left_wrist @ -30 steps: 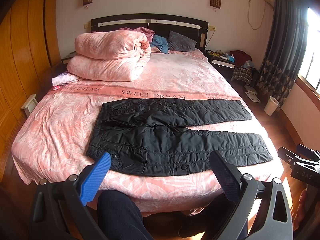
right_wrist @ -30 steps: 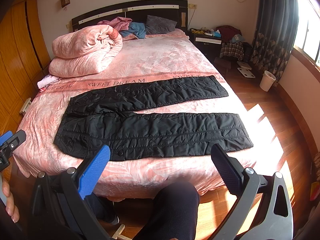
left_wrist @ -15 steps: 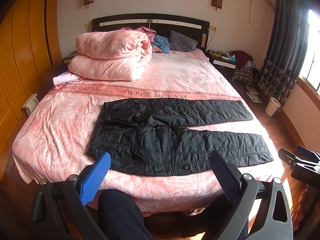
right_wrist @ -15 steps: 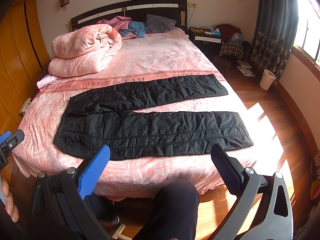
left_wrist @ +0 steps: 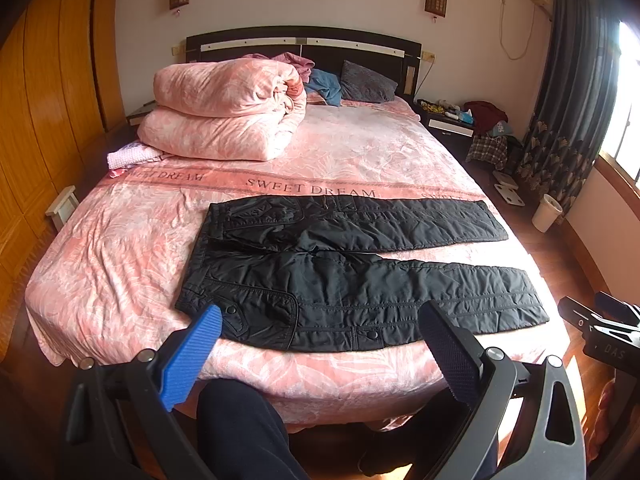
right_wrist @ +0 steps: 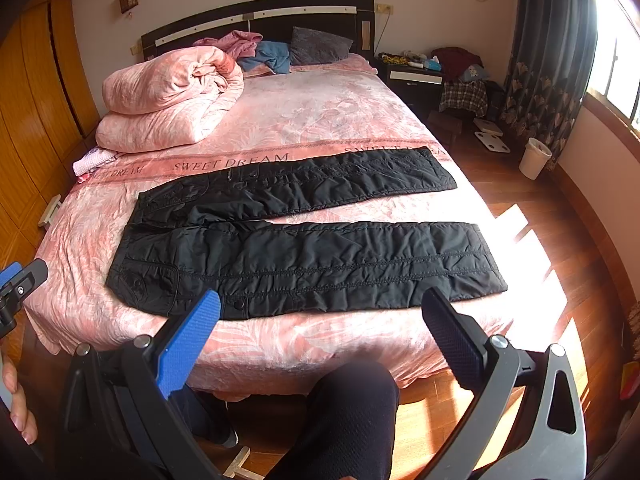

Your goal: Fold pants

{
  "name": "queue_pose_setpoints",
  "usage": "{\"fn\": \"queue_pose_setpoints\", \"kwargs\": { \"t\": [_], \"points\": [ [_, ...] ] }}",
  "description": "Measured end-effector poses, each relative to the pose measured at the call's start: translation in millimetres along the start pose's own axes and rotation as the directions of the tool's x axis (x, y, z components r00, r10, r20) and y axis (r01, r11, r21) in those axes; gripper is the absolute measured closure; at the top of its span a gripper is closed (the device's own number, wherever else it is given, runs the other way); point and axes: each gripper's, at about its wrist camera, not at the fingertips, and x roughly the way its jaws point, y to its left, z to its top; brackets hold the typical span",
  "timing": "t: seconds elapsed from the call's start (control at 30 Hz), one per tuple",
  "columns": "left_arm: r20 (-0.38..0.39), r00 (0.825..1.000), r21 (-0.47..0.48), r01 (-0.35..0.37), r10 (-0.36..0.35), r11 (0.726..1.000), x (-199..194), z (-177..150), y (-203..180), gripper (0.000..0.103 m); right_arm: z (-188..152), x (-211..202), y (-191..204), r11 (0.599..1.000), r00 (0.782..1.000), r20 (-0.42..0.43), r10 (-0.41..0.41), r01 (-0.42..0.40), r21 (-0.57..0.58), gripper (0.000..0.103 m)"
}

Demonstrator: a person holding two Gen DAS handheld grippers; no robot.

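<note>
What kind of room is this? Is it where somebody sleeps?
Yes, it looks like a bedroom in someone's home. There is a big bed with a pink sheet and a dark headboard, a rolled-up pink quilt, and a nightstand beside it. Black pants lie spread out on the bed.

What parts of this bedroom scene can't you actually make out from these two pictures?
- Underside of the black pants: hidden against the bed, both views.
- Window: overexposed, cut by the right edge, both views.
- Nightstand clutter: too small, left wrist view.
- Right gripper: mostly cut off, left wrist view.
</note>
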Motion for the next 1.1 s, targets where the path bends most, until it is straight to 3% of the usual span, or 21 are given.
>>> {"fn": "queue_pose_setpoints", "kwargs": {
  "t": [0.47,0.53,0.6,0.67,0.77,0.83,0.9,1.0,1.1],
  "points": [
    [-0.03,0.999,0.003,0.022,-0.022,1.0,16,-5,15,0.004,0,11,0,1.0,1.0,-0.012,-0.002,0.002,-0.003,0.002],
    [-0.08,0.994,-0.004,0.071,-0.071,0.997,41,-7,27,0.003,2,20,-4,1.0,1.0,0.008,0.014,-0.014,-0.004,0.002],
    [-0.188,0.97,-0.055,0.144,-0.152,0.988,84,-13,51,0.004,3,36,-14,0.997,0.997,0.016,0.078,-0.078,0.018,0.002],
    [-0.275,0.924,-0.154,0.23,-0.265,0.961,128,-20,86,0.004,5,63,-28,0.991,0.991,-0.057,0.119,-0.115,0.064,0.002],
    [-0.312,0.885,-0.349,0.231,-0.345,0.908,180,-32,159,0.004,0,97,-51,0.984,0.98,-0.14,0.138,-0.119,0.135,0.002],
    [-0.306,0.894,-0.465,0.158,-0.326,0.871,208,-42,212,0.004,-7,108,-61,0.982,0.981,-0.149,0.123,-0.1,0.158,0.002],
    [-0.34,0.899,-0.508,0.071,-0.275,0.859,235,-50,254,0.004,-14,117,-64,0.983,0.983,-0.146,0.11,-0.086,0.161,0.002],
    [-0.39,0.85,-0.611,0.048,-0.354,0.79,277,-62,297,0.004,-23,130,-65,0.983,0.981,-0.162,0.107,-0.079,0.167,0.002],
    [-0.394,0.845,-0.683,-0.005,-0.362,0.73,307,-71,324,0.004,-27,140,-61,0.983,0.979,-0.172,0.108,-0.08,0.163,0.002]
  ]
}}
